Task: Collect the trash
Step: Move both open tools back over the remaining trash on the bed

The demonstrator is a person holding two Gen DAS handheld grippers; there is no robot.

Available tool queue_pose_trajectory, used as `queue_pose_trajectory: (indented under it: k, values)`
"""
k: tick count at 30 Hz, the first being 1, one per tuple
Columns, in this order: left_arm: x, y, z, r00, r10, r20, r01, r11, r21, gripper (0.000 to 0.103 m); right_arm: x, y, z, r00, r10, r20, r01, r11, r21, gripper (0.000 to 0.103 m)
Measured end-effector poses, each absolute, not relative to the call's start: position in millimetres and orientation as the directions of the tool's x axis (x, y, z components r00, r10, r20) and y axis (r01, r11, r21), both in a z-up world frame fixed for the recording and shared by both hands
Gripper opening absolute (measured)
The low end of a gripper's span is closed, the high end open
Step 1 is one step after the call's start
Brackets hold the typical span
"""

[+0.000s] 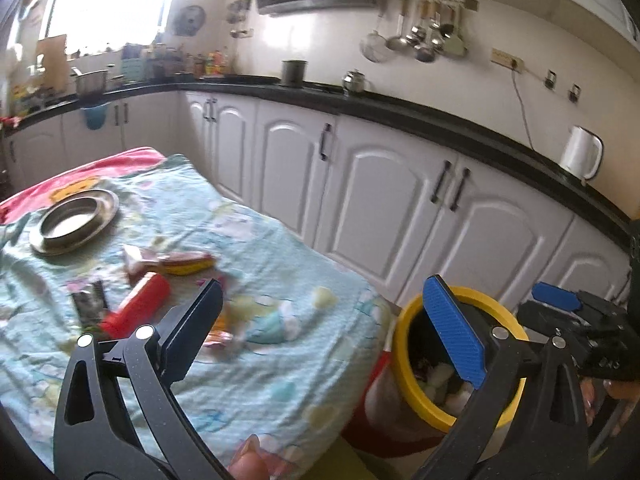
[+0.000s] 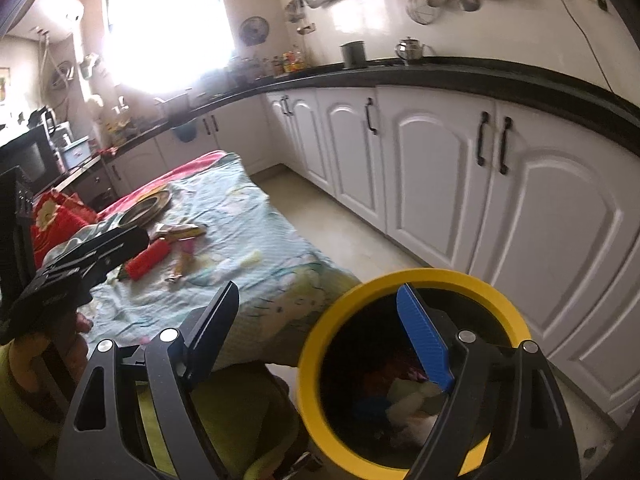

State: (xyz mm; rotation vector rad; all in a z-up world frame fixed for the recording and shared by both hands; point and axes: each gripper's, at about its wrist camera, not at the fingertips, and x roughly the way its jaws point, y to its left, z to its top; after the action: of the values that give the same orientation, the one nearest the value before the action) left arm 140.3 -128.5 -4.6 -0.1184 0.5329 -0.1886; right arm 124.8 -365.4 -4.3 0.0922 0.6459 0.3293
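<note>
Both our grippers, left point(image 1: 322, 332) and right point(image 2: 320, 332), gape empty. Several wrappers and a red cylindrical packet point(image 1: 138, 306) lie on the pale-blue patterned cloth point(image 1: 248, 240); the yellow-rimmed bin point(image 2: 316, 340) stands beside. Thin wrappers could slip, or we might snag cloth.

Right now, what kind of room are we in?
Most likely a home kitchen: white cabinet doors under a black stone countertop, metal ladles hanging on the wall, and a white electric kettle.
</note>
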Motion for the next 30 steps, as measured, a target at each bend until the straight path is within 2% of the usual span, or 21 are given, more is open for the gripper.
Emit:
queue_pose_trajectory:
  k: [18, 30]
  values:
    - [133.8, -30.8, 8.8, 0.893, -0.062, -0.446, -0.042, 0.974, -0.22, 0.092, 138.3, -264.6, 22.5, 0.693, 0.451, -0.563, -0.461, 0.877, 0.136, 0.079]
    - [135.3, 23.7, -2.0, 0.876, 0.007, -0.482, -0.134, 0.964, -0.231, 0.092, 157.4, -207.5, 23.9, 0.651, 0.485, -0.584, -0.537, 0.838, 0.098, 0.079]
